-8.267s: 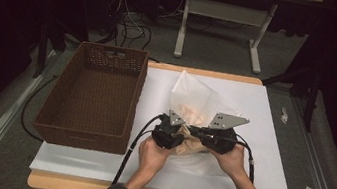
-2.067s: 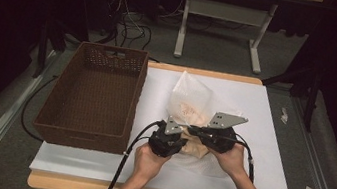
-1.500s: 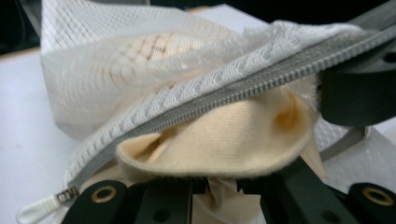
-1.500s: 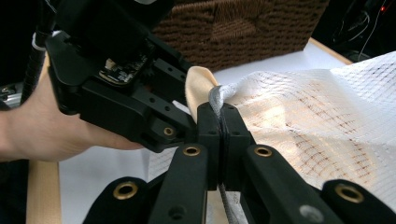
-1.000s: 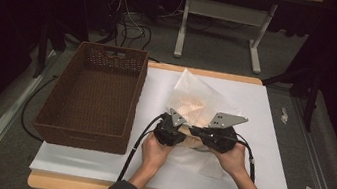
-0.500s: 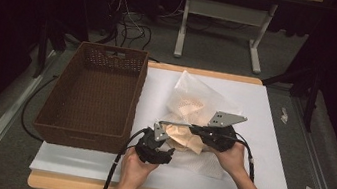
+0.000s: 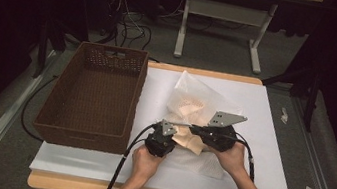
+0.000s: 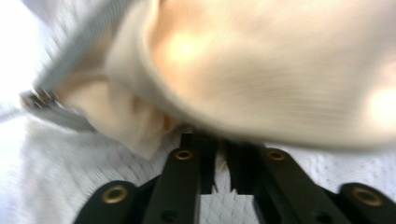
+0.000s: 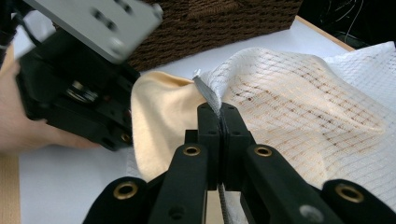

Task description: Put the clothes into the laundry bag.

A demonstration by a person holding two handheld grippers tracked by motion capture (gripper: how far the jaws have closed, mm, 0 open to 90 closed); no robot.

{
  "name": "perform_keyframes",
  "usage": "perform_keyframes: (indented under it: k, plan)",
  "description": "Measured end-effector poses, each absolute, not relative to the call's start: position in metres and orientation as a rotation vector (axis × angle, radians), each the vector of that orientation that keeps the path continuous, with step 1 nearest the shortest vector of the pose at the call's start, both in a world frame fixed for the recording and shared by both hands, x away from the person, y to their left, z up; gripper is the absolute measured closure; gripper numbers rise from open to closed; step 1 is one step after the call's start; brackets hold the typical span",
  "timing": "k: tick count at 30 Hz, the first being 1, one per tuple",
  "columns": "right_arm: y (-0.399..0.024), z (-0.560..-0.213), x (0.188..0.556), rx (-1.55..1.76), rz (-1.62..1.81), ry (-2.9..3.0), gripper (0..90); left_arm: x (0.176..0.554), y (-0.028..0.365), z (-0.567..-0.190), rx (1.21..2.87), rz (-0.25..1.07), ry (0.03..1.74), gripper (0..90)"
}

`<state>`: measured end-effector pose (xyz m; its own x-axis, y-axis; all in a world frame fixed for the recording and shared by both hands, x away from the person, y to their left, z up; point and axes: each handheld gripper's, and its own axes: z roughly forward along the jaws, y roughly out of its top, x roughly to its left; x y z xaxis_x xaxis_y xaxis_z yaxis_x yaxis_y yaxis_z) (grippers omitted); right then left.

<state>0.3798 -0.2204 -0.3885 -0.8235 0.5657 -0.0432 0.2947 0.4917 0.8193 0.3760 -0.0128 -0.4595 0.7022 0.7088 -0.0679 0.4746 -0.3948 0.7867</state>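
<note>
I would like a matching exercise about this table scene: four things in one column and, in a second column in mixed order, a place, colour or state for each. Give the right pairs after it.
Things:
1. basket
2. mesh bag
3. cream cloth
4. right gripper

Descriptions:
A. white netting with a grey zipper edge
B. shut on the zipper edge of the bag
C. dark brown wicker, at the left of the table
D. pale yellow, partly inside the netting

Pairs: 1-C, 2-A, 3-D, 4-B
</note>
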Motion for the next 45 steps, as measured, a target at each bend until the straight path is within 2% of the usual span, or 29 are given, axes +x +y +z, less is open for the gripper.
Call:
perform_keyframes:
  k: [4, 10, 16, 19, 23, 27, 32, 38, 45]
  plan:
    - [-0.221, -0.387, 0.38, 0.721, 1.255, 2.433, 89.9, 0.368, -0.011, -0.442, 1.999, 0.385, 0.832, 85.9]
    - [-0.222, -0.382, 0.377, 0.72, 1.314, 2.422, 89.9, 0.383, -0.032, -0.428, 1.939, 0.421, 0.83, 86.0]
    - [-0.222, -0.377, 0.372, 0.685, 1.305, 2.444, 90.0, 0.415, -0.054, -0.452, 1.942, 0.511, 0.942, 85.8]
    - [-0.223, -0.381, 0.372, 0.696, 1.29, 2.456, 90.0, 0.43, -0.051, -0.465, 1.964, 0.498, 1.005, 85.1]
    - [-0.225, -0.388, 0.376, 0.726, 1.265, 2.459, 90.0, 0.423, -0.044, -0.457, 1.987, 0.47, 0.987, 75.6]
    - [-0.224, -0.388, 0.378, 0.734, 1.263, 2.445, 90.0, 0.406, -0.036, -0.449, 2.007, 0.442, 0.963, 57.0]
    - [-0.224, -0.387, 0.379, 0.726, 1.261, 2.429, 89.9, 0.387, -0.022, -0.439, 2.019, 0.442, 0.95, 46.6]
    - [-0.226, -0.387, 0.379, 0.737, 1.271, 2.419, 89.9, 0.375, -0.006, -0.438, 2.059, 0.452, 0.977, 44.6]
    - [-0.226, -0.387, 0.379, 0.74, 1.261, 2.419, 89.9, 0.39, -0.01, -0.458, 2.112, 0.405, 1.052, 45.2]
